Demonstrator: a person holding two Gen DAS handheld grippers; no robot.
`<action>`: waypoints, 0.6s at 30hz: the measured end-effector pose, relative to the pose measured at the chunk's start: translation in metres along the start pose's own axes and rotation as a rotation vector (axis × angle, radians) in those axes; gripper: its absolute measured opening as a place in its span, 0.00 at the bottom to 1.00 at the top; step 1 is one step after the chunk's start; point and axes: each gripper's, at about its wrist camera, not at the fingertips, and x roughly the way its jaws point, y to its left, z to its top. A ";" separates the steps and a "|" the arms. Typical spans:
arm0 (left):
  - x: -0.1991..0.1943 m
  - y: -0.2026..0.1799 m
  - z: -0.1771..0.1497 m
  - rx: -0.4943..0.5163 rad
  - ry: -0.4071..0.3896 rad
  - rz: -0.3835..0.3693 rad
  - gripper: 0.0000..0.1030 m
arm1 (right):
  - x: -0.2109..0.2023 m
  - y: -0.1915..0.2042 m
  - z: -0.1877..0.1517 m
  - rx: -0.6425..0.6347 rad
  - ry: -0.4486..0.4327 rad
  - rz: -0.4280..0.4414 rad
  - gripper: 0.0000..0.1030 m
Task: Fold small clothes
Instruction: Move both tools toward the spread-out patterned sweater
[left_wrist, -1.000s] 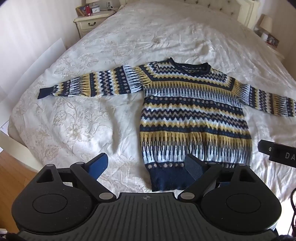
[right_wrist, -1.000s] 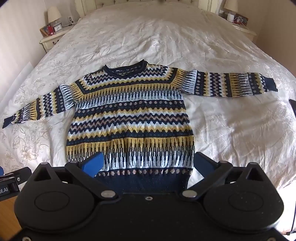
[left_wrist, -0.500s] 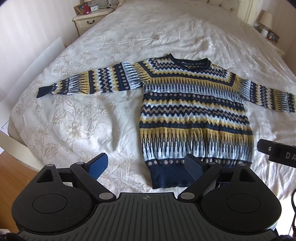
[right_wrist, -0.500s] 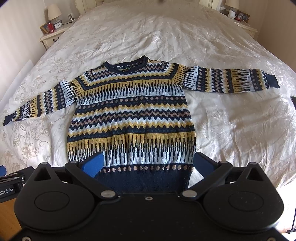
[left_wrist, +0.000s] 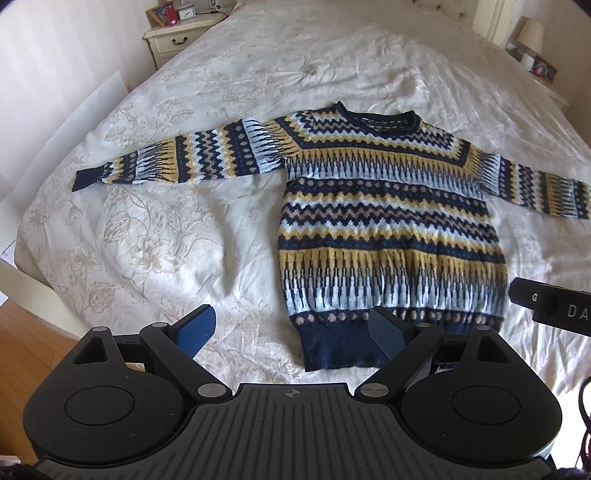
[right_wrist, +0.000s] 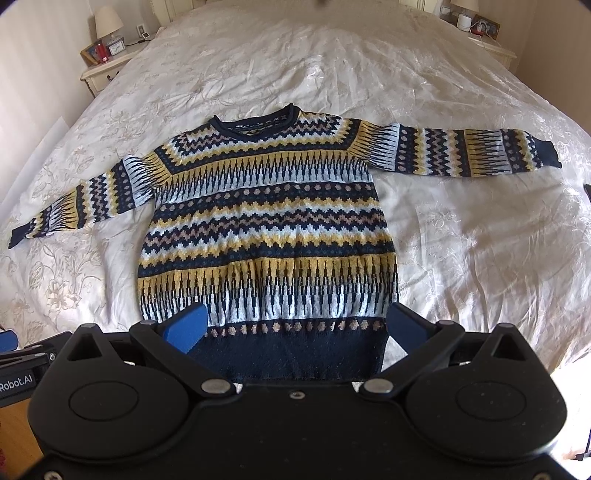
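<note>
Folding has not begun, by the look of it: the sweater (left_wrist: 391, 229) lies flat and face up on the bed (left_wrist: 147, 236), spread full width with no fold in it. Its left sleeve (left_wrist: 177, 158) stretches out straight toward the bed's left side, cuff well clear of the body; the left gripper (left_wrist: 291, 330) hangs over the near left part of the bed, jaws wide and empty, one finger over bare quilt and the other over the navy hem (left_wrist: 332, 349). In the middle, the body lies smooth apart from slight puckers above the hem. The right gripper (right_wrist: 295, 326) sits low over that hem, jaws wide apart and holding nothing, straddling nearly the hem's whole width. The right sleeve (right_wrist: 469, 153) runs out flat to the right. I judge this the approach before a first grasp. The next move probably calls for each gripper to travel out to a sleeve or shoulder, close on the knit alone without catching the quilt, and carry it inward across the body.
</note>
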 end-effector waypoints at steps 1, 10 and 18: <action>0.000 0.000 -0.001 0.000 0.001 0.000 0.88 | 0.000 0.000 0.000 0.001 0.001 0.001 0.99; 0.003 -0.001 -0.002 0.005 0.009 0.002 0.88 | 0.004 0.000 0.000 0.005 0.007 0.006 0.99; 0.011 -0.003 0.007 0.004 0.027 0.009 0.88 | 0.013 -0.001 0.002 0.007 0.018 0.011 0.99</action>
